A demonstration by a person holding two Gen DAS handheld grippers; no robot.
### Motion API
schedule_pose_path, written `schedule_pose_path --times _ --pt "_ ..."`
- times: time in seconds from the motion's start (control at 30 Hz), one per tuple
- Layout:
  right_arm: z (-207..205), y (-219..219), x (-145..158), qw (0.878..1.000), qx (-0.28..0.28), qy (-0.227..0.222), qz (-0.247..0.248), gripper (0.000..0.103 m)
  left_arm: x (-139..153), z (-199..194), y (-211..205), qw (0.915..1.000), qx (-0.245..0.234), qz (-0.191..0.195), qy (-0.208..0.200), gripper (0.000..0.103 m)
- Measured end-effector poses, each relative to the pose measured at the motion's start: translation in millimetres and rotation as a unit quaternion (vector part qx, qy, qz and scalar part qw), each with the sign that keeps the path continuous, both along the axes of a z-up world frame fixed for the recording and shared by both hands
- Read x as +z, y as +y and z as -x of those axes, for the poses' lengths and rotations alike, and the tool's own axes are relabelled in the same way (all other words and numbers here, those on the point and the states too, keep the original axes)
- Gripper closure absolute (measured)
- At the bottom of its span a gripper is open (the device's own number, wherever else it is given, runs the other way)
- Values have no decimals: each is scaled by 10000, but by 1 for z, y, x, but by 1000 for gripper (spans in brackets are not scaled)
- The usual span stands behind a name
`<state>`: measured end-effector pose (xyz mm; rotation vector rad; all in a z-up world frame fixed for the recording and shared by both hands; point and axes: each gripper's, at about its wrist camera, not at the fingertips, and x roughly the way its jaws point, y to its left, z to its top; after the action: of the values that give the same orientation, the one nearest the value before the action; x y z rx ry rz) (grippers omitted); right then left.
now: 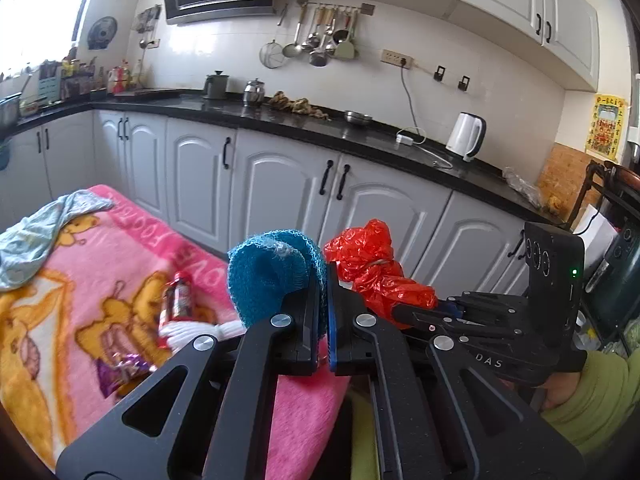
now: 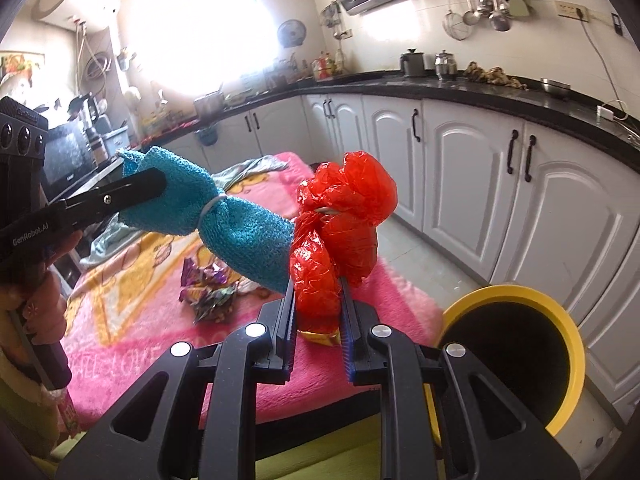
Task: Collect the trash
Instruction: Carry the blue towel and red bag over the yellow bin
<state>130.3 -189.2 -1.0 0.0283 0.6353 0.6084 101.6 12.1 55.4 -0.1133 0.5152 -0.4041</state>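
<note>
My left gripper (image 1: 325,280) is shut on a blue knitted cloth bundle (image 1: 272,272), tied with a white band, held up above the pink blanket (image 1: 132,248). In the right wrist view the same blue bundle (image 2: 224,224) hangs from the left gripper's fingers (image 2: 136,192). My right gripper (image 2: 318,292) is shut on a crumpled red plastic bag (image 2: 344,216), which touches the blue bundle's end. The red bag (image 1: 372,268) shows beside the left gripper, with the right gripper (image 1: 404,312) behind it. A yellow-rimmed bin (image 2: 560,312) stands open at lower right.
On the blanket lie a red snack packet (image 1: 180,296), a purple foil wrapper (image 1: 124,368), crumpled wrappers (image 2: 212,292) and a pale blue cloth (image 1: 36,236). White cabinets (image 1: 280,184) under a black counter (image 1: 320,128) run behind. A person's green sleeve (image 1: 600,400) is at right.
</note>
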Motion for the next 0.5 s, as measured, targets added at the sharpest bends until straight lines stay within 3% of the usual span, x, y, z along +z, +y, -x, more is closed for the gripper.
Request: schedule_pose_path --times 0.5 --pt "-11 -57 7 9978 -605 -80 -243 85 2 -29 -57 9990 -455 24 -34 103"
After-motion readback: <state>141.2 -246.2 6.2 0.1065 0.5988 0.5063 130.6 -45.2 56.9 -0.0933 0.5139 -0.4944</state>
